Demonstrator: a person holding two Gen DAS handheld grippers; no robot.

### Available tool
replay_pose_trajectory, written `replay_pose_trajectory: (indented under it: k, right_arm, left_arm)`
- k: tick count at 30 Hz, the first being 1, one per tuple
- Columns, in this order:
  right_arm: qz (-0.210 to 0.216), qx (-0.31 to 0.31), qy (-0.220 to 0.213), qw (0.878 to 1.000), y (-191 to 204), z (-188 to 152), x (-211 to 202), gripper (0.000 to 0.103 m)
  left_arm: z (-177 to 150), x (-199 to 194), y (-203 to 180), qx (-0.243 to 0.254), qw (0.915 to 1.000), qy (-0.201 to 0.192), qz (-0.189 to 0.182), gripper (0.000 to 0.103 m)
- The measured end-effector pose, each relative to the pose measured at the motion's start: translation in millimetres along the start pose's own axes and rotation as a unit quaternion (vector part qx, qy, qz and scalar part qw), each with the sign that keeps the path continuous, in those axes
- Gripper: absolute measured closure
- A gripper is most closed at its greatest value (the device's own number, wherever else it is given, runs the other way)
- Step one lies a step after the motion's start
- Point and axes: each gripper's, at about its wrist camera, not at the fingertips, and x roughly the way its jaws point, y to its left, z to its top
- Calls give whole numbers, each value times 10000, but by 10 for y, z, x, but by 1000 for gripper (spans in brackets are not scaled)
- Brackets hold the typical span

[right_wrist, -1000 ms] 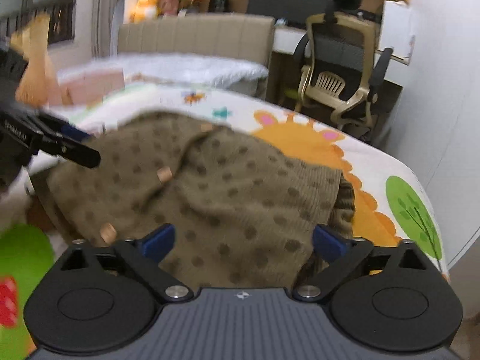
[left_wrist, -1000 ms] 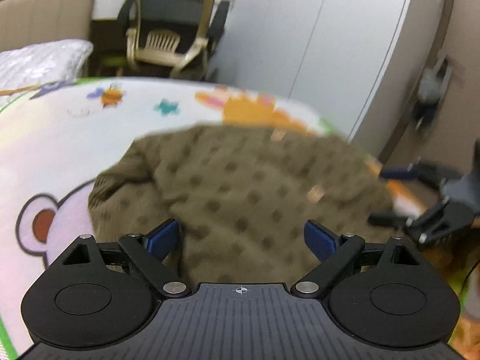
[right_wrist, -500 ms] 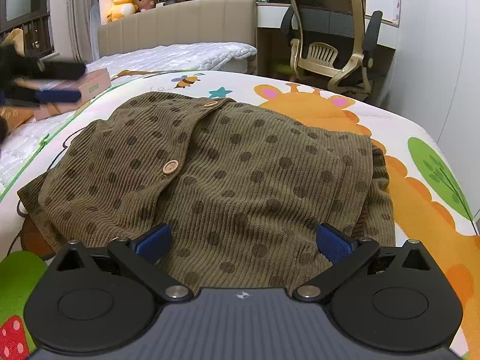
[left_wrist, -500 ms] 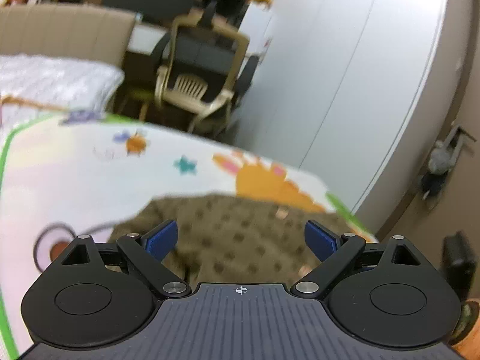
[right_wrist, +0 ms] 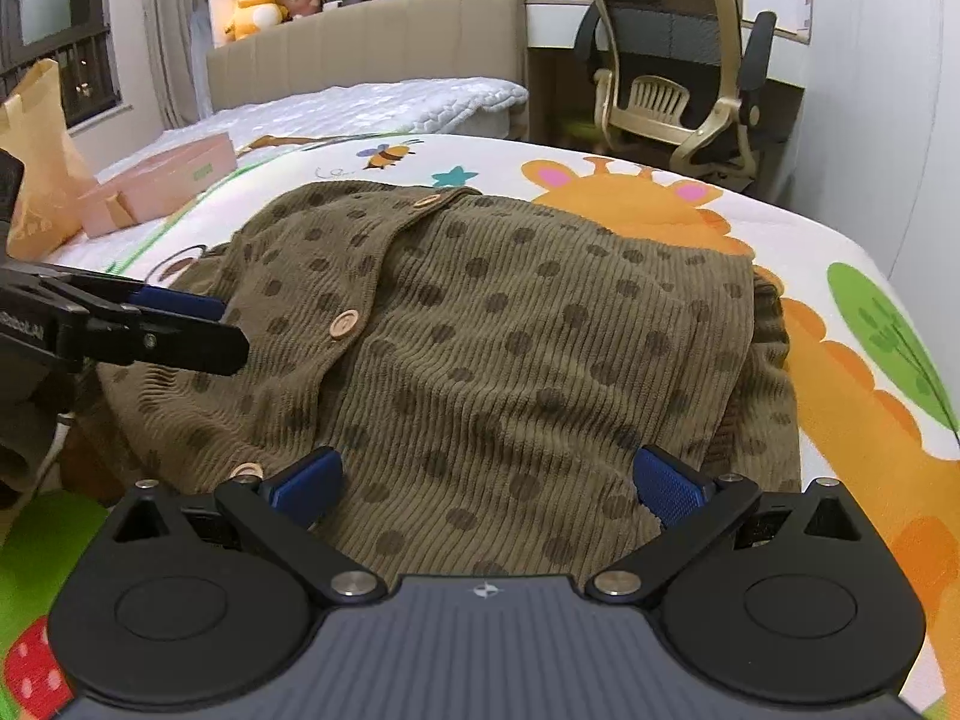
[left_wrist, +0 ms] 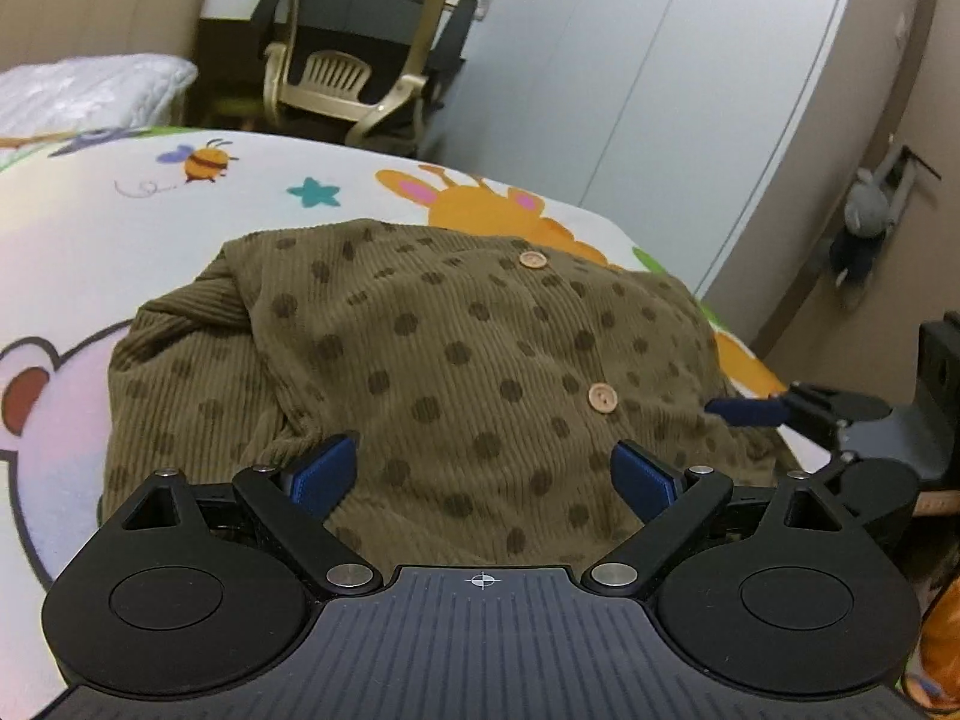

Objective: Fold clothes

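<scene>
The brown dotted cardigan [right_wrist: 498, 348] lies partly folded on the cartoon-print mat [right_wrist: 840, 276] (buttons up). Both the left gripper [left_wrist: 483, 471] and right gripper [right_wrist: 486, 480] hover spread and empty at its near hem, likely positioned to lift it for the next fold.

Left black plastic two-finger gripper [left_wrist: 483, 474], right twin [right_wrist: 486, 483] — blue ribbed pads [right_wrist: 666, 489], silver pivot screws, round hubs, ridged grey deck, crosshair mark; white lettering, illegible.

bedroom: bed [right_wrist: 372, 102], office chair [right_wrist: 672, 66]
</scene>
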Motion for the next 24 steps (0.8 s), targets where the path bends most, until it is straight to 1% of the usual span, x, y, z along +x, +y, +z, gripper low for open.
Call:
replay_pose_trajectory:
  k: [3,5,8,10,13,14,16,19,21,23,24]
  right_arm:
    - [115,172,-117,9997,-44,10,-92,0]
    - [239,375,-280,9986,-78,47,-190,0]
    - [206,482,-625,9967,-97,128,-297,0]
    - [77,453,-564,9974,-93,157,-238,0]
    - [-96,477,-203,9986,-91,92,-35,0]
    - [-169,412,-157,9989,-70,39,18,0]
    - [-262,137,-198,9994,16,13,24,0]
    - [-286,93,-148,9994,35,11,48,0]
    - [-295,81,-130,9994,40,13,55,0]
    - [-330,52,-122,9994,56,14,60,0]
    - [-347,40,-122,9993,61,12,62,0]
  left_arm:
    - [-22,-6,-7,62,10000,-1,18,7]
    - [-28,-4,-3,61,10000,-11,10,7]
    - [-26,-6,8,45,10000,-32,-23,7]
    - [-34,-11,19,36,10000,-54,-48,7]
    - [-19,-32,37,-47,9999,-70,-94,7]
    - [-7,-42,45,-96,9999,-76,-119,7]
    - [84,-93,83,-341,9989,-155,-298,7]
    - [239,-158,152,-681,9954,-355,-566,6]
    - [334,-131,204,-766,9939,-444,-654,6]
    - [385,-20,271,-788,9948,-374,-525,6]
    - [396,67,330,-806,9957,-280,-369,6]
